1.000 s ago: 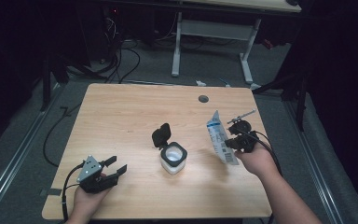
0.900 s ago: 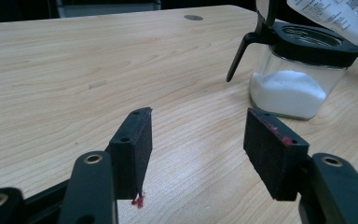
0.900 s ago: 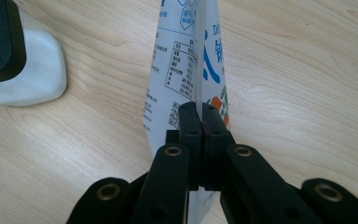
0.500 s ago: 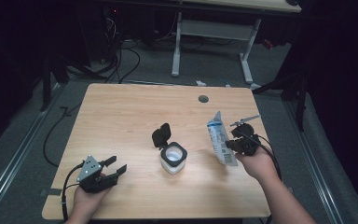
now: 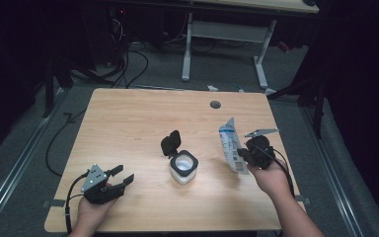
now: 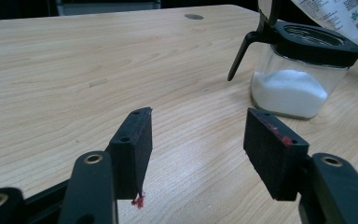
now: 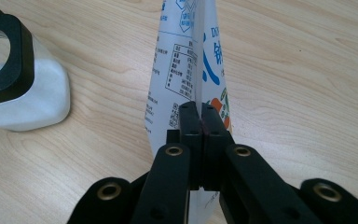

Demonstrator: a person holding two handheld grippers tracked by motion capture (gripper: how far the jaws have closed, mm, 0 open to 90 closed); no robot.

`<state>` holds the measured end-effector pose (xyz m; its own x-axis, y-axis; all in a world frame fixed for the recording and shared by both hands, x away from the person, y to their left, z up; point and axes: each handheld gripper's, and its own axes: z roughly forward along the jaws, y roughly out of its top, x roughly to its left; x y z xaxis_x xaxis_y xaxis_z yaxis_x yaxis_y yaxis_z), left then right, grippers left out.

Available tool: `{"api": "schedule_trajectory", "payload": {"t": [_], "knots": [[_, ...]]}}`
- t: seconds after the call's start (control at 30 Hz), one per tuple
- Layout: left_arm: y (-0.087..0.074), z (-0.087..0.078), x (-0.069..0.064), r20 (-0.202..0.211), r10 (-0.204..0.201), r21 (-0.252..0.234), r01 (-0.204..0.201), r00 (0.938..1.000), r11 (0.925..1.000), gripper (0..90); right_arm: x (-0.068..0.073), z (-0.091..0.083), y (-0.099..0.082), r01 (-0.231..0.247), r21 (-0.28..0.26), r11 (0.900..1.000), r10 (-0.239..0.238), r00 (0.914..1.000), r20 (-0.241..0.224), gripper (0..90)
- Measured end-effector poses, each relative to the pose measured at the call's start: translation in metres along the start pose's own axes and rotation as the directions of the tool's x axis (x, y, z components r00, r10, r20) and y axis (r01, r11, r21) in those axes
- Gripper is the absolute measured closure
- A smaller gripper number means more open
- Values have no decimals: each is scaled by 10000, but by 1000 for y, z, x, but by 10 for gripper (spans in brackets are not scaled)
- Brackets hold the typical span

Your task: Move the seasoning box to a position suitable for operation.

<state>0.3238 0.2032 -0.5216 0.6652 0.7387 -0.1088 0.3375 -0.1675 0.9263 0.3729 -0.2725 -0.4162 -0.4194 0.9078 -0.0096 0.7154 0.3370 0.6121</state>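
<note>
Two risks stand out: the right gripper (image 5: 244, 154), jaws clamped thinly on the upright pouch (image 5: 230, 144) right of the open jar (image 5: 183, 168), could let it slip or spill; left gripper (image 5: 120, 177) jaws rest apart, empty.

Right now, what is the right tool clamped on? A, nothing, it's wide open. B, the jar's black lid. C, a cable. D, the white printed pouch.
D: in the right gripper view the right tool has its jaws pressed together on the edge of the white printed pouch, beside the open jar.
</note>
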Motion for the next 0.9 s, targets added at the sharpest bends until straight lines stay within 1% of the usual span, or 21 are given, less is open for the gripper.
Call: {"api": "schedule_trajectory", "payload": {"t": [0.1,0.3,0.33,0.43,0.47,0.63,0.7,0.77,0.8,0.9], "knots": [[0,0,0,9,9,0,-9,10000,10000,425,1,0,-4,28,-305,9995,-31,9999,-109,900],[0,0,1,-19,29,12,-29,10000,10000,425,2,1,-11,77,-851,9963,-75,10000,25,900],[0,0,1,-13,39,5,-39,10000,10000,424,2,1,-12,-54,-957,9954,53,10000,-8,900],[0,0,1,3,45,12,-45,10000,10000,424,2,2,-17,-218,-1269,9917,217,9998,-20,900],[0,0,1,9,43,16,-43,10000,10000,424,2,3,-19,-202,-1357,9905,209,9998,37,900],[0,0,1,17,27,20,-27,10000,10000,423,2,6,-26,-295,-1799,9832,298,9996,-10,900],[0,0,2,14,27,39,-27,10000,10000,423,1,7,-29,-454,-1951,9797,446,9990,-87,900],[0,0,2,16,19,50,-20,10000,10000,422,0,8,-32,-454,-2077,9771,448,9990,-75,900],[0,0,2,17,11,55,-11,10000,10000,422,0,8,-33,-545,-2110,9760,536,9985,-98,900],[-1,0,3,2,-14,44,14,10000,10000,422,0,8,-37,-499,-2360,9705,504,9987,-38,900]]}}
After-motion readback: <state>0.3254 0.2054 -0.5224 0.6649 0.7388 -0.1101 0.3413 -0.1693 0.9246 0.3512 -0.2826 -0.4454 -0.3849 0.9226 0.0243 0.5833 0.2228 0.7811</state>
